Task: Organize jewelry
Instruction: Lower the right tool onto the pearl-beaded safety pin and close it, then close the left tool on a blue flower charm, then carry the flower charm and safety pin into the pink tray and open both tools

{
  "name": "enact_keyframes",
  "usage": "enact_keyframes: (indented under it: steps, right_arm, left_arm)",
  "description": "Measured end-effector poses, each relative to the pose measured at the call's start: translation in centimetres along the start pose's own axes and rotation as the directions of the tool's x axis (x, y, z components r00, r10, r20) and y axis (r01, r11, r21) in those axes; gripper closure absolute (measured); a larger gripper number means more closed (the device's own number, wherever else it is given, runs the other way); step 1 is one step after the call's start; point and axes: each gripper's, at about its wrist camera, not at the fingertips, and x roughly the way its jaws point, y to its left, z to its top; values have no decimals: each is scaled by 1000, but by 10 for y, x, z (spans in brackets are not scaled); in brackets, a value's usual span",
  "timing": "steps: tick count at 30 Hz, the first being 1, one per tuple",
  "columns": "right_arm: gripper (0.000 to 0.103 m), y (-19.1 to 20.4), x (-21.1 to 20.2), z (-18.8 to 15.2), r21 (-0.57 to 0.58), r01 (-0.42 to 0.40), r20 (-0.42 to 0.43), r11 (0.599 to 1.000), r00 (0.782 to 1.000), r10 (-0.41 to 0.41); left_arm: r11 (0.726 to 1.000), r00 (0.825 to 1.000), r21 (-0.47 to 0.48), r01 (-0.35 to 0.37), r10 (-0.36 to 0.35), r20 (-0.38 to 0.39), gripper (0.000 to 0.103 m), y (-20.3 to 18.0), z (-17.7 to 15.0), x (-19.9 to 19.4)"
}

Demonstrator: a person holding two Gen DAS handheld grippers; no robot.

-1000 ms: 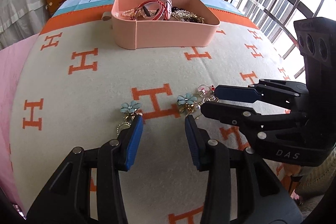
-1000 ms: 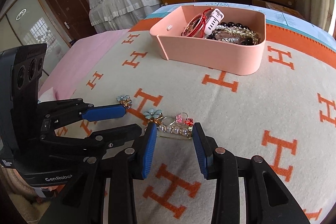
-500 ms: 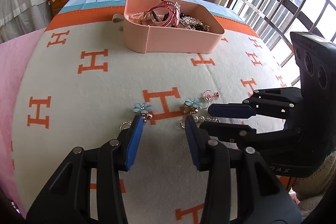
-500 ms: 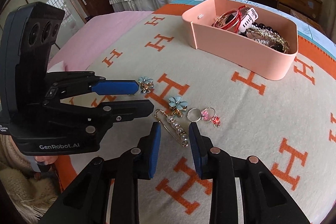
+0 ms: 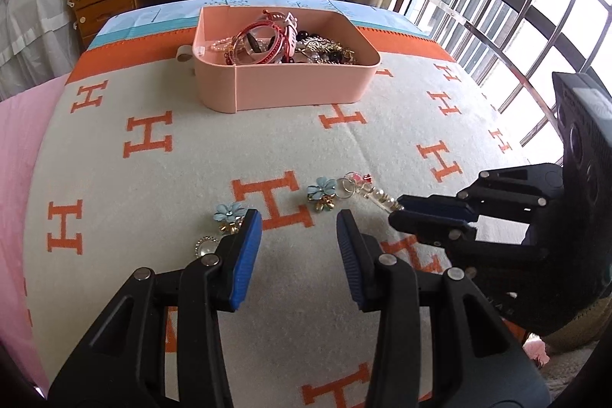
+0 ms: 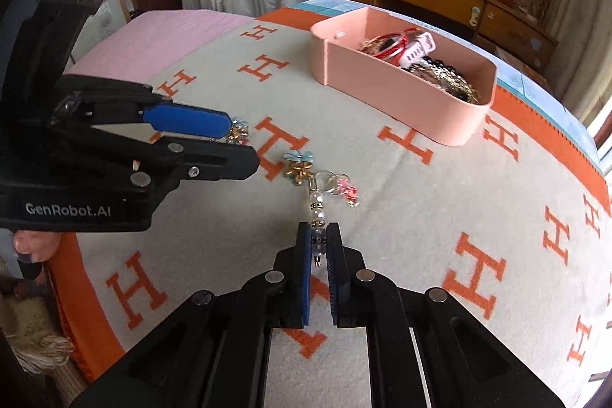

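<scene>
The pearl pin (image 6: 317, 207) lies on the cream blanket (image 6: 401, 217) with orange H marks, its near end pinched between the pressed-together pads of the right gripper (image 6: 318, 247). Touching its far end are a small ring with pink charms (image 6: 342, 187) and a blue flower brooch (image 6: 299, 164). A second blue flower brooch (image 5: 229, 215) sits just beside the left gripper (image 5: 298, 251), whose jaws are spread and empty. Well beyond, the pink box (image 5: 298, 90) holds heaped jewelry, nothing between.
</scene>
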Motion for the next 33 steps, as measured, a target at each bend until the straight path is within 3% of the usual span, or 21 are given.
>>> enact_keyframes:
  steps: [7,15,17,21,28,33]
  right_arm:
    - [96,-39,-34,-7,171,-8,68,985,998,-4]
    - [96,-42,-44,-10,190,-18,84,982,996,2]
    - [96,-41,-44,-10,191,-22,87,981,996,5]
    - [96,-39,-44,-8,201,-25,93,979,996,6]
    - [96,-43,-71,6,256,-42,126,966,992,9]
    - [96,-52,-109,39,301,-73,197,951,980,13]
  left_arm:
    - [999,1000,40,9,-8,-26,66,-16,7,20]
    - [1000,999,4,-11,11,-44,77,-12,18,41]
    - [1000,999,2,-23,23,-37,85,-11,19,43]
    - [999,999,-15,-32,32,-32,86,-7,22,44]
    - [994,995,-58,-97,97,0,87,1,36,8]
    - [993,993,-47,-104,107,57,86,3,72,-34]
